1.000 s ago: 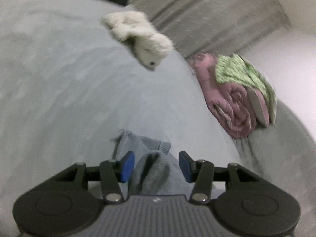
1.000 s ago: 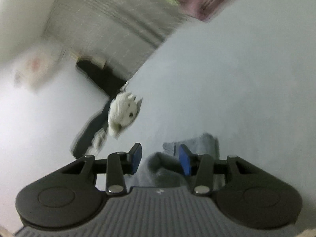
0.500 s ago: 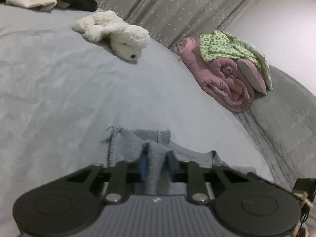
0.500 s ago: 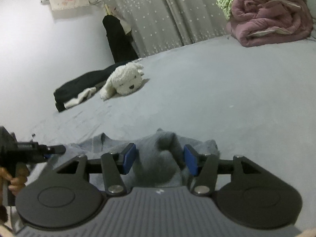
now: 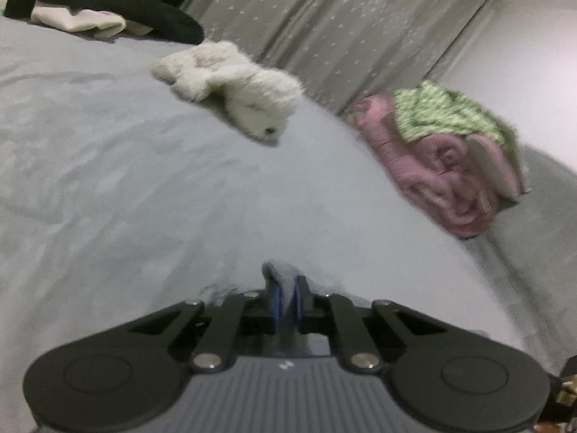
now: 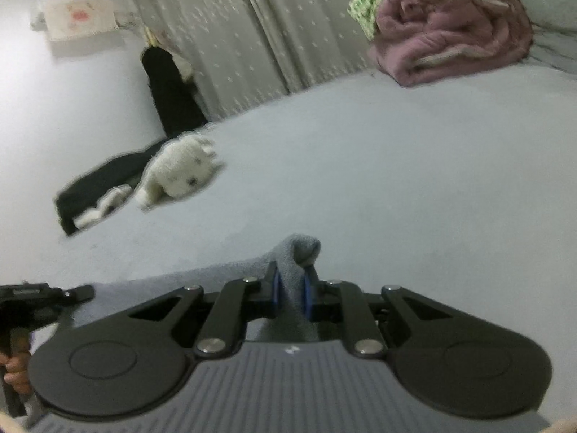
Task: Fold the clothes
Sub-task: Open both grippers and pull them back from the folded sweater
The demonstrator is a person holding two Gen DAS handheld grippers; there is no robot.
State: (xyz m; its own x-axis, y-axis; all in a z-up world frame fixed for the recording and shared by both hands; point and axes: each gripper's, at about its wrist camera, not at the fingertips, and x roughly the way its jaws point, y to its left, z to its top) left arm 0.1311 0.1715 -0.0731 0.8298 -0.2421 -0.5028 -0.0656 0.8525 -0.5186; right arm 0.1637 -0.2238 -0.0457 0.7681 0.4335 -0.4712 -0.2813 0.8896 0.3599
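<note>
Two handheld grippers are each pinching a bunch of one grey knit garment (image 6: 288, 278) that lies on a pale grey bed (image 5: 144, 198). Nearest the left wrist camera, the left gripper (image 5: 285, 301) has its blue pads drawn almost together on a small peak of the grey cloth, and its jaws are closing the last little way. In the right wrist view, the right gripper (image 6: 290, 294) squeezes a thicker ridge of the same cloth between its pads, with its jaws closing too. The rest of the garment spreads flat from that ridge toward the left gripper's black handle, where the person's fingers (image 6: 14, 371) show at the picture's edge.

Judging from this, the folding has barely begun: both holds are taken, but no fold is visible and the garment is not yet lifted or laid over.

Compared with a second earlier, both pairs of jaws, then spread wide on either side of the cloth, have come in to clamp it. More of the garment showed ahead of the left gripper then; now only the pinched tuft does.

Beyond the garment lies bare bedding. Farther still, a white plush toy (image 5: 245, 97) rests on the bed, with dark clothing (image 5: 108, 0) behind it. To the far right of the garment sits a rolled pink quilt (image 5: 443, 180) under a green patterned cloth (image 5: 443, 115), and a grey dotted curtain (image 5: 342, 29) hangs behind.
</note>
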